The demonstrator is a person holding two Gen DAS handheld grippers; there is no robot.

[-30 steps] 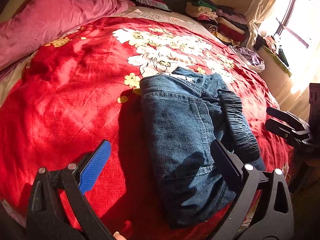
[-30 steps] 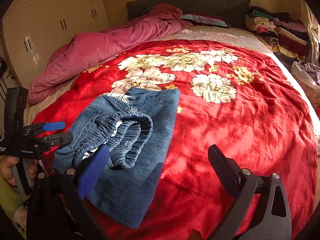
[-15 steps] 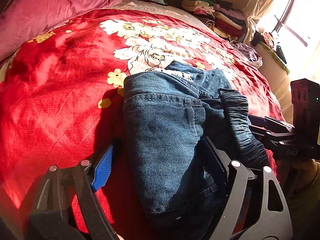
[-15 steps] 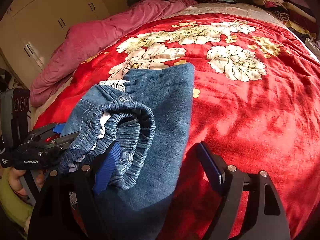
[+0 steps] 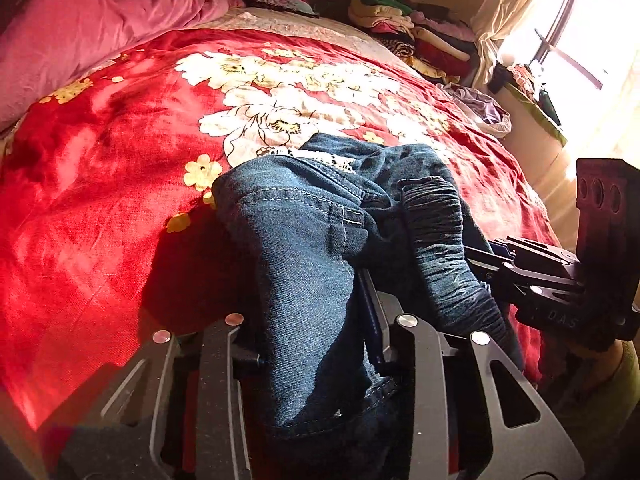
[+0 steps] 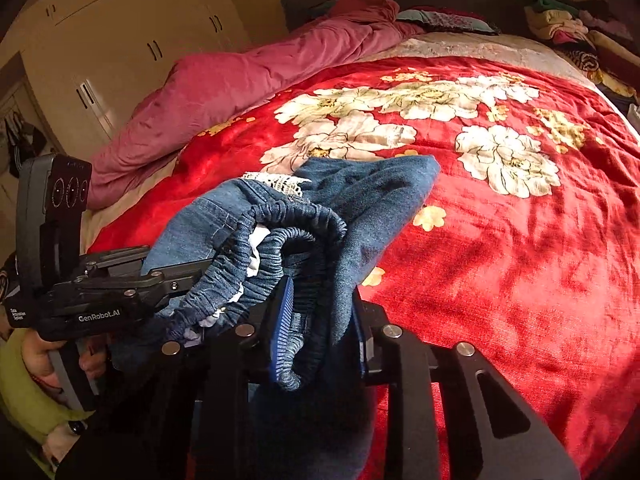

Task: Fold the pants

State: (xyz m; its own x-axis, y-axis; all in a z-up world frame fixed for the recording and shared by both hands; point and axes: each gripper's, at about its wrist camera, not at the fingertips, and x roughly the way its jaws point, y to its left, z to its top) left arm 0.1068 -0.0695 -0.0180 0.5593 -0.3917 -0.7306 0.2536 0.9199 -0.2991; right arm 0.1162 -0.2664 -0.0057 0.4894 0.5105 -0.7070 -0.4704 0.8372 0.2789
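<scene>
Pants [image 5: 304,248] — blue denim, folded into a thick bundle — lie near the front edge of the bed, bunched up between both pairs of tongs. The left tongs [image 5: 316,312] are closing on the near end of the bundle: a thick ridge of denim with a stitched seam rises between the two fingers, and the fabric fills the gap from one side to the other. The right tongs [image 6: 320,320] are closing too, on the side of the bundle where the elastic waistband [image 6: 288,240] loops; the blue ribbed pad [image 6: 282,320] presses against the gathered band, and a fold of plain denim hangs down against the other finger. In the left wrist view the right tongs reach in from the right edge and meet the ribbed waistband side; in the right wrist view the left tongs come in from the left, with a hand [image 6: 40,356] around the grip.

Beyond the tongs the far end of the pants rests on a red bedspread [image 6: 520,264] with large white flowers. A strip of white lace [image 6: 280,182] shows at the top of the bundle. Farther off lie a pink quilt [image 5: 80,32] and a stack of folded clothes [image 5: 408,28] at the head of the bed.
</scene>
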